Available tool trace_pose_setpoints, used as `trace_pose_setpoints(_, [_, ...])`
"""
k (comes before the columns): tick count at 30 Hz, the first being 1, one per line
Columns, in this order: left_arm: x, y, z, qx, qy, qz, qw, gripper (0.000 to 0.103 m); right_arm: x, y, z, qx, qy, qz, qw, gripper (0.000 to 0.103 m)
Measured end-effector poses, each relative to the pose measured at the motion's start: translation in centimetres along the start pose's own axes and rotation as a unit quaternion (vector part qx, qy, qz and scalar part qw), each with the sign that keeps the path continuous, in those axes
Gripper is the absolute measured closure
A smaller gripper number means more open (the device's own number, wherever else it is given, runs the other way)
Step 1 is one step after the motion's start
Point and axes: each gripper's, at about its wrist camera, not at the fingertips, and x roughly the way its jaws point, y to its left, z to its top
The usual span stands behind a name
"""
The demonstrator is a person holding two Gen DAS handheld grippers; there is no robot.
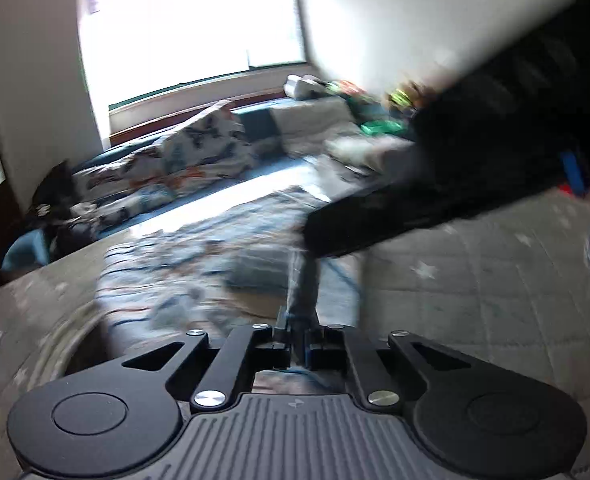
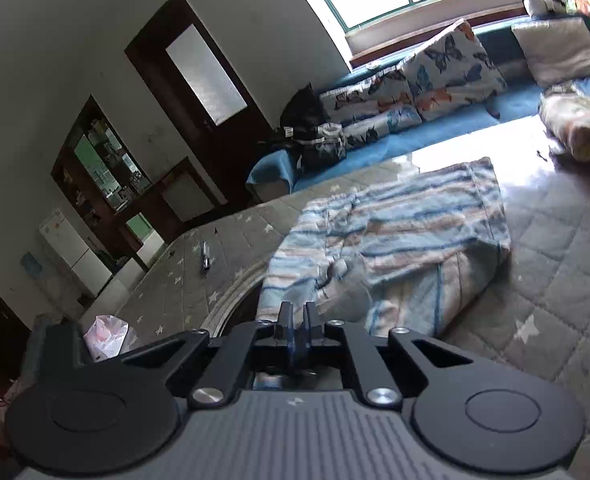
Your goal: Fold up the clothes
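Striped rumpled garment (image 2: 391,248) on quilted mattress (image 2: 555,280)

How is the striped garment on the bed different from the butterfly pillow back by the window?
The striped garment lies flat and rumpled on the grey quilt; the butterfly pillow is plump and propped up against the window ledge. The garment has blue and tan bands; the pillow has butterflies on white. Both grippers are pinching the garment; nothing touches the pillow. Both share blue and orange tones.

One striped cloth (image 2: 391,248) lies on the one grey bed cover (image 2: 555,280). Far off sit three butterfly pillows (image 2: 451,68) and one plain pillow (image 2: 559,50). One pink bag (image 2: 105,334) sits near left.
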Motion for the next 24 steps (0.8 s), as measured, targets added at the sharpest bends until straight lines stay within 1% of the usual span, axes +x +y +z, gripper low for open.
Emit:
trace_pose_setpoints(3, [-1.8,3.1,-0.1,-0.035,-0.016,0.039,0.9985,0.100,-0.2,0.1,0.2,0.004,-0.012,-0.007,1.000,0.090])
trace_pose_setpoints(4, [-2.4,4.2,-0.2,-0.049,-0.019,0.050,0.9974,0.100,-0.2,0.1,0.2,0.005,-0.013,-0.012,1.000,0.085])
trace_pose_setpoints(5, [-3.1,5.2,-0.3,-0.061,-0.022,0.060,0.9961,0.100,-0.2,0.1,0.2,0.005,-0.013,-0.018,1.000,0.078])
trace_pose_setpoints(10, [-6.5,10.0,-1.8,-0.115,-0.037,0.117,0.9857,0.100,1.8,0.9,-0.6,-0.053,0.011,-0.085,0.995,0.077])
trace_pose_setpoints(15, [-9.8,14.7,-3.7,-0.159,-0.042,0.178,0.9701,0.100,4.6,1.5,-1.3,-0.086,0.043,-0.110,0.989,0.077])
trace_pose_setpoints(18, [-10.7,16.9,-5.4,-0.176,-0.032,0.208,0.9615,0.100,6.1,1.6,-1.2,-0.093,0.054,-0.116,0.987,0.076])
trace_pose_setpoints(20, [-10.8,18.1,-6.4,-0.187,-0.020,0.224,0.9563,0.100,7.4,1.8,-1.1,-0.103,0.059,-0.125,0.985,0.073])
trace_pose_setpoints(24, [-10.3,20.0,-8.3,-0.210,0.008,0.241,0.9477,0.100,9.6,1.8,-0.5,-0.121,0.065,-0.155,0.978,0.072])
